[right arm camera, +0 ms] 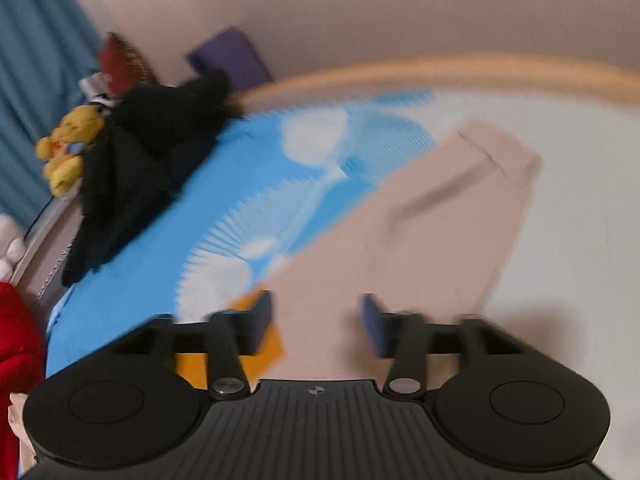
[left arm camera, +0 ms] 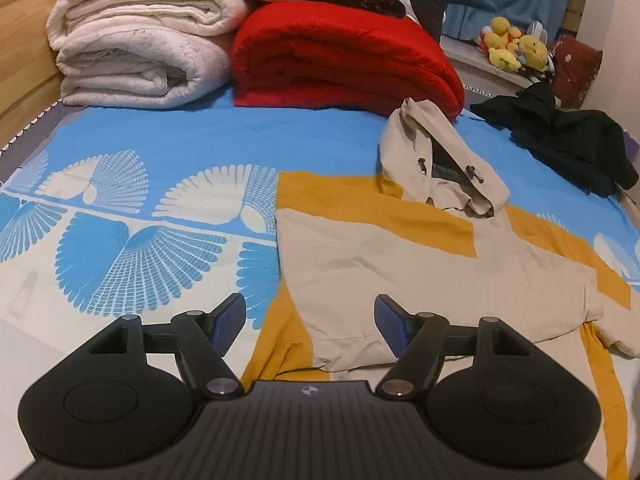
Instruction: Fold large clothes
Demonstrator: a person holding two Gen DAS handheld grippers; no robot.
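A beige and mustard hooded jacket (left arm camera: 400, 264) lies flat on the blue and white patterned bedsheet (left arm camera: 160, 152), its hood (left arm camera: 440, 168) toward the far side. My left gripper (left arm camera: 310, 320) is open and empty, hovering over the jacket's near hem. In the blurred right wrist view, my right gripper (right arm camera: 316, 320) is open and empty above the jacket's beige sleeve (right arm camera: 452, 216), which stretches away to the right over the sheet (right arm camera: 248, 184).
A red folded blanket (left arm camera: 340, 64) and white folded quilts (left arm camera: 140, 52) are stacked at the far end of the bed. A black garment (left arm camera: 560, 136) (right arm camera: 152, 152) lies at the bed's edge by yellow plush toys (left arm camera: 516, 44) (right arm camera: 68, 148). A wooden bed frame (right arm camera: 440, 68) borders the sheet.
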